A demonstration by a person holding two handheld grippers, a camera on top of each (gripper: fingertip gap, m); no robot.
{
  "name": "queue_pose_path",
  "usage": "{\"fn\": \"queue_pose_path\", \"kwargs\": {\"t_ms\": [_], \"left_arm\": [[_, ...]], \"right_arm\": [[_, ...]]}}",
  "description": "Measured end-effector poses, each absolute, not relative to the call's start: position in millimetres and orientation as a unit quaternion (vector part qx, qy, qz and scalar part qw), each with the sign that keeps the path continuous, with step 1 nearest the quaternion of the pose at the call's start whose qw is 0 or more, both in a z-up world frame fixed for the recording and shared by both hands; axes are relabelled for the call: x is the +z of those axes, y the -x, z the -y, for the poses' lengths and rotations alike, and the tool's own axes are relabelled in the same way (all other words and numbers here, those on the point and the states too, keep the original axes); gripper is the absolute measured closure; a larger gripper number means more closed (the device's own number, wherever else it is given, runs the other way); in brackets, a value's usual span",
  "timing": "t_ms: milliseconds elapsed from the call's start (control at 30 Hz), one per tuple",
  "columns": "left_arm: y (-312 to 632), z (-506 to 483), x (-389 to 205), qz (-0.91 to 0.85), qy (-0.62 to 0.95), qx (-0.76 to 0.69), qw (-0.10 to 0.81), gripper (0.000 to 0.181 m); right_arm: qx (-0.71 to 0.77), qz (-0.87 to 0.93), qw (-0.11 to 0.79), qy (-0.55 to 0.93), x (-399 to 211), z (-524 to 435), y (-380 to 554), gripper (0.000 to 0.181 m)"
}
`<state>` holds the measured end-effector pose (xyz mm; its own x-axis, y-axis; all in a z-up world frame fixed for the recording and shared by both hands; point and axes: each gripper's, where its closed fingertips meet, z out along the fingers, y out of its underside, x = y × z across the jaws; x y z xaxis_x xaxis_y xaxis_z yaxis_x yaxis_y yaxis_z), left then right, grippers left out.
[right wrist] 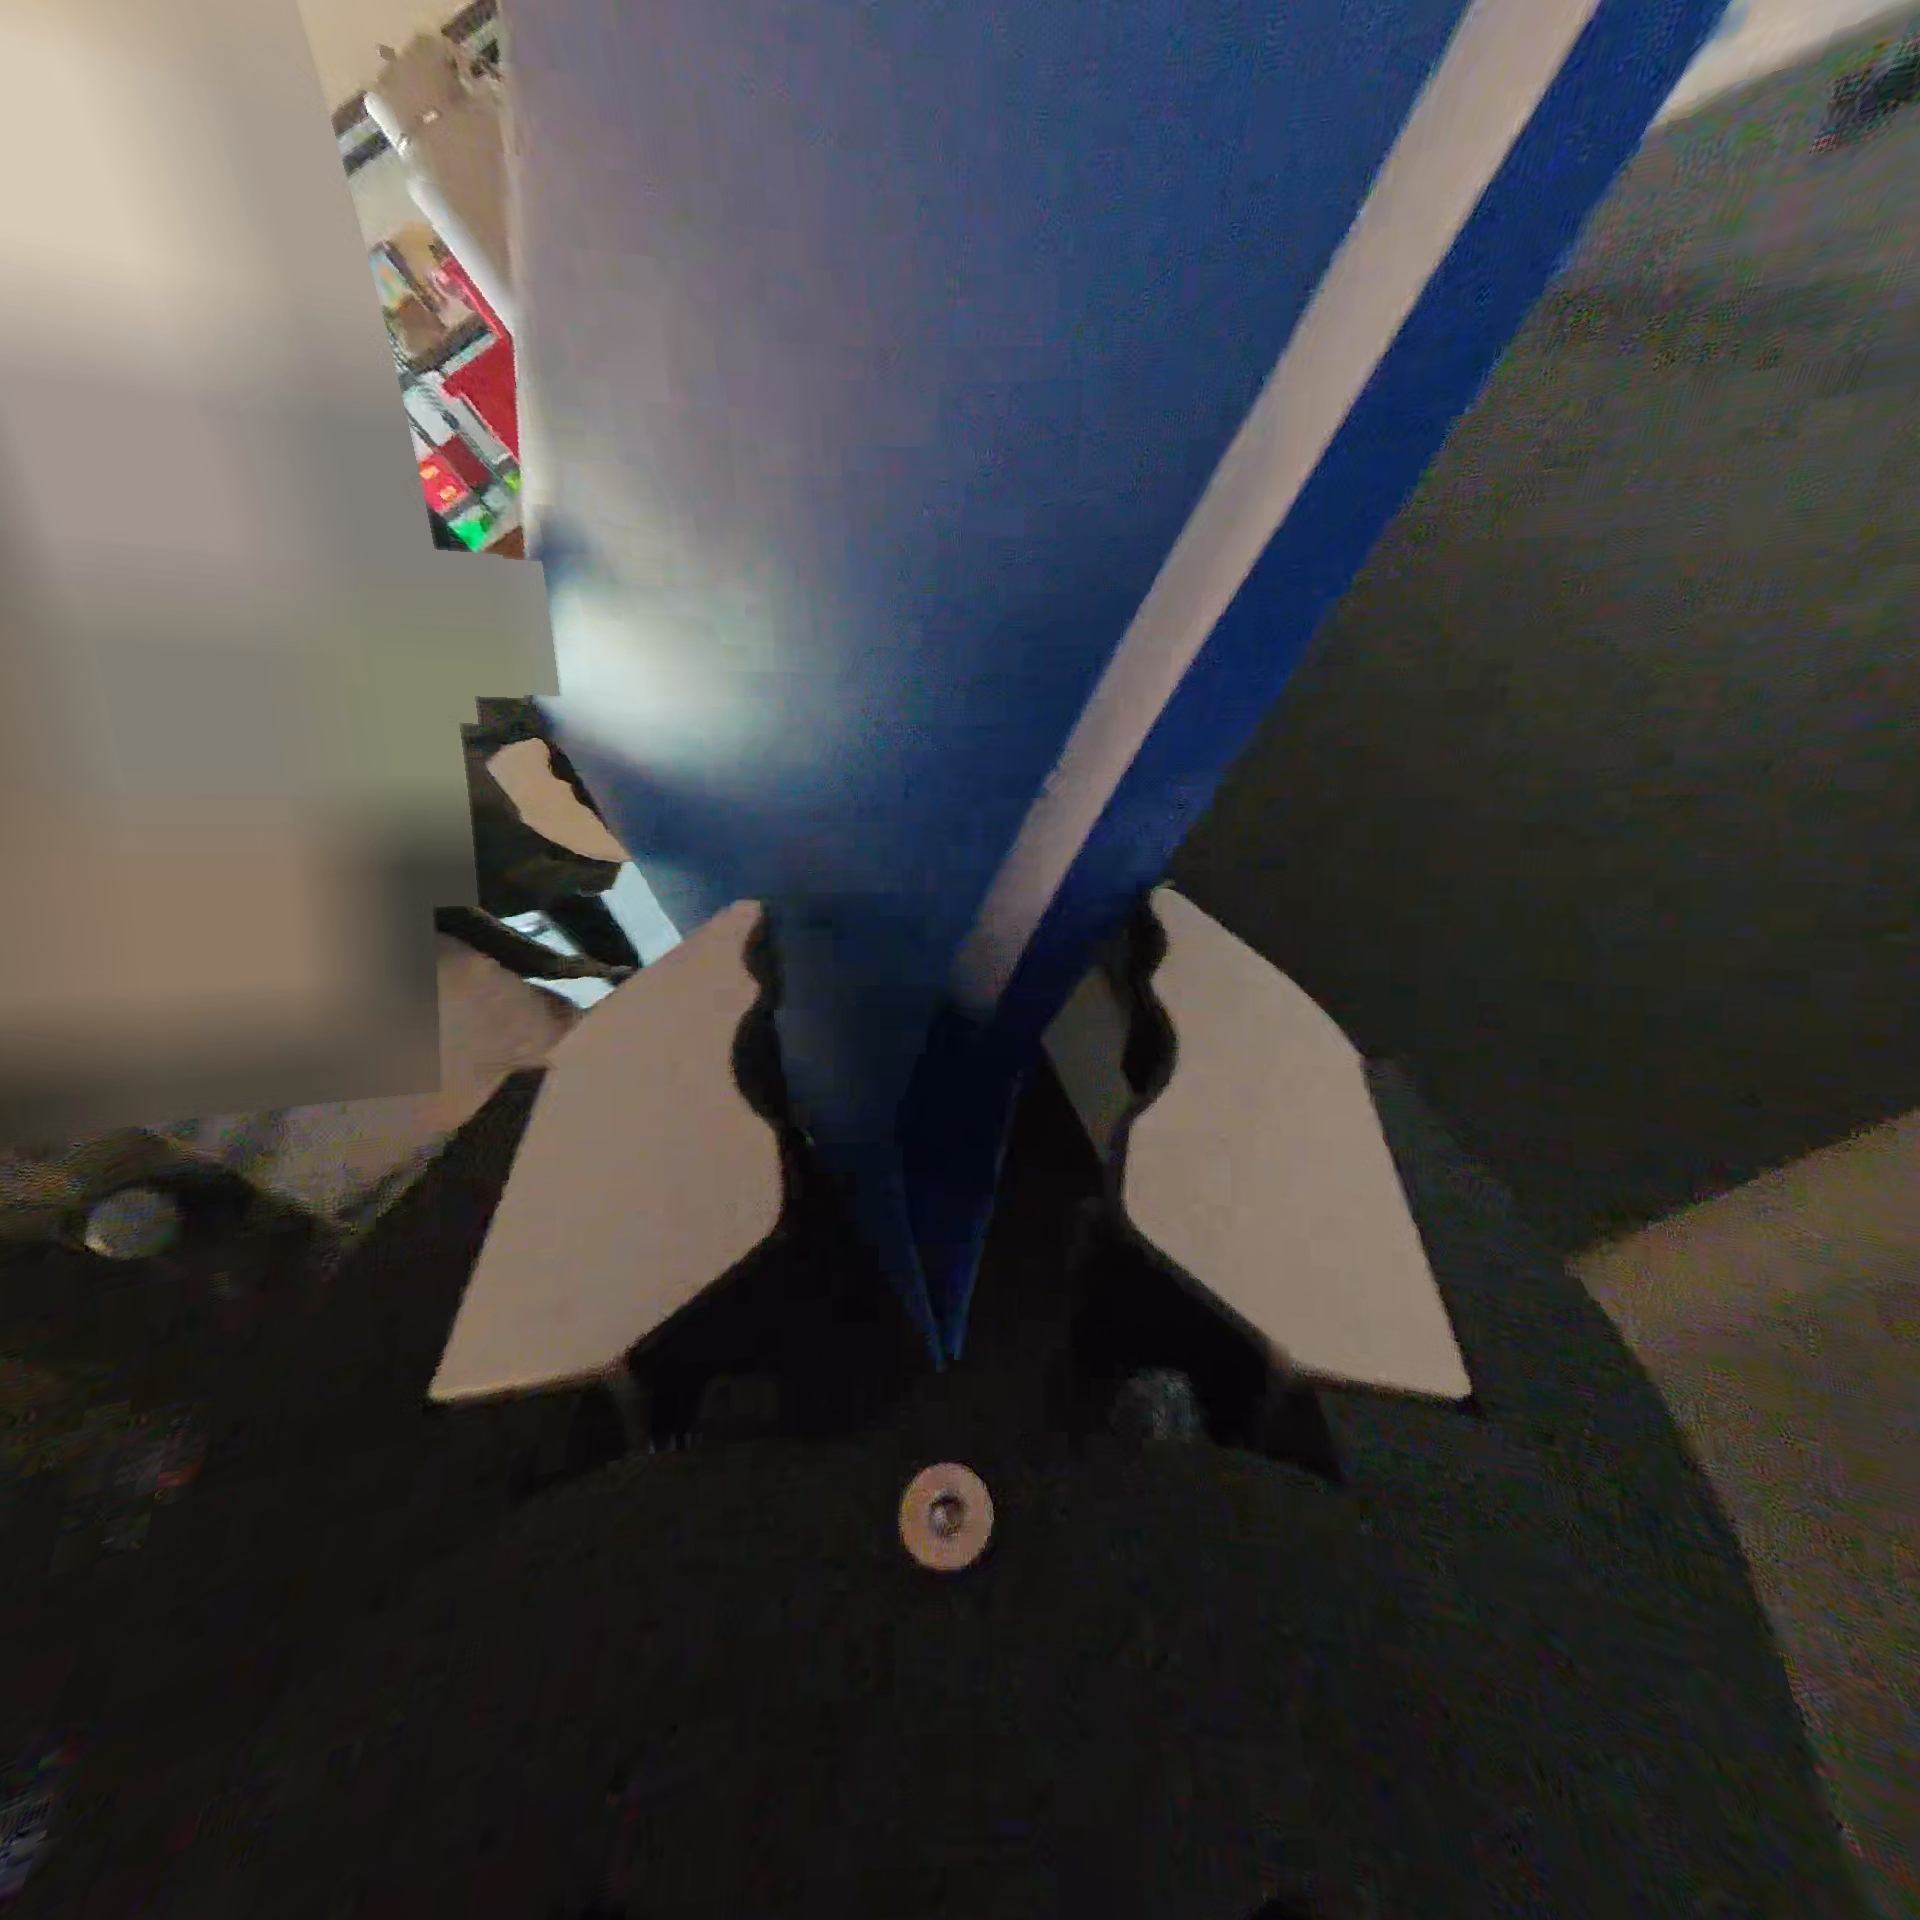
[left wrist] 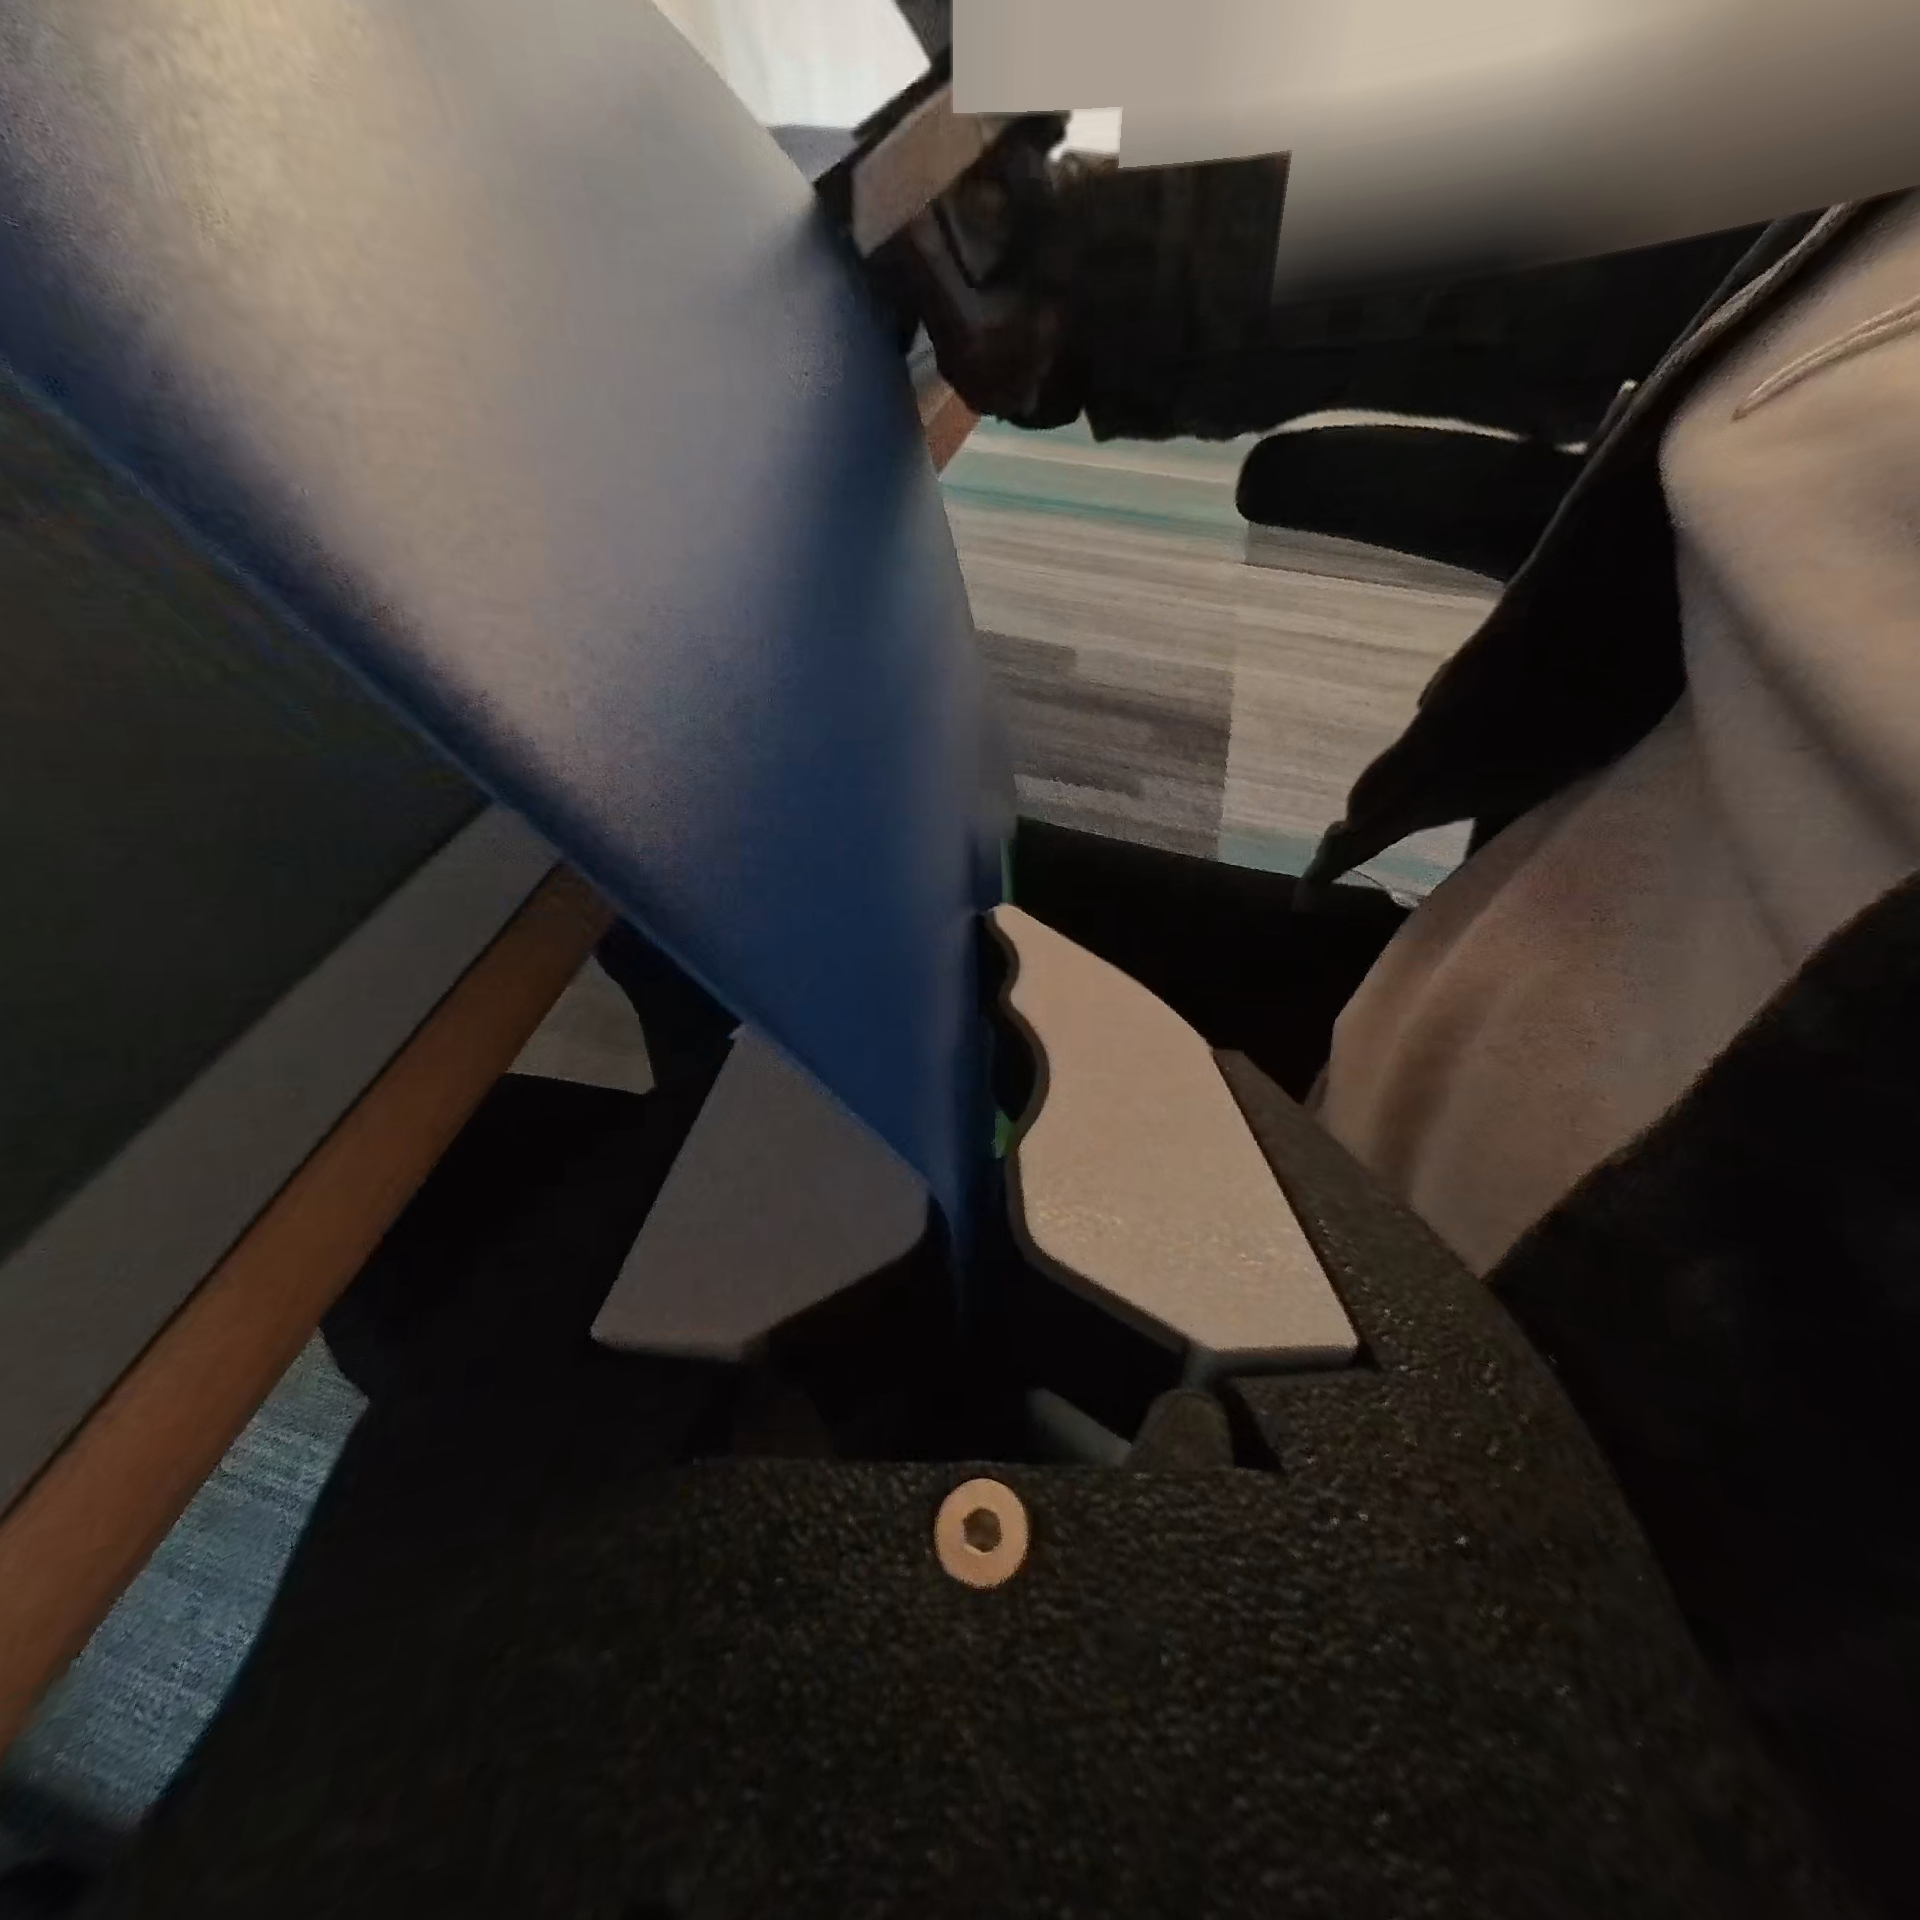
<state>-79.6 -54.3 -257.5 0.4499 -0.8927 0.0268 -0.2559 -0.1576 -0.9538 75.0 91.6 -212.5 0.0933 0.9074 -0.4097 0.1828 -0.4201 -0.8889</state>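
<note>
Wood-edged table (left wrist: 312,1226); striped carpet (left wrist: 1122,623); black armrest (left wrist: 1382,488).

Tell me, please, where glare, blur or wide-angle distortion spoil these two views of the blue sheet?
Left wrist view: the blue sheet is washed pale by light at its upper left and soft close to the lens; the table edge is stretched by the lens. Right wrist view: a bright glare patch sits on the sheet's left edge, and the frame is smeared and blocky, especially the dark surface at right.
</note>
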Motion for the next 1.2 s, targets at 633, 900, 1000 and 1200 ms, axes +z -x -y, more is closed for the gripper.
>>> {"fn": "queue_pose_path", "kwargs": {"t_ms": [633,900,1000,1200], "left_arm": [[105,17,-182,-0.398,0.676,-0.399,0.474,0.178],[121,-48,-87,-0.409,0.640,-0.341,0.554,0.124],[153,-69,-13,-0.390,0.611,-0.266,0.635,0.100],[162,-60,102,-0.453,0.570,-0.086,0.681,0.076]], "right_arm": [[0.556,0.554,0.451,0.424,-77,-65,-21,0.167],[0.360,0.629,0.510,0.463,5,-80,-56,0.181],[0.242,0.652,0.500,0.516,26,-106,-77,0.181],[0.064,0.698,0.437,0.564,48,-144,-96,0.180]]}}
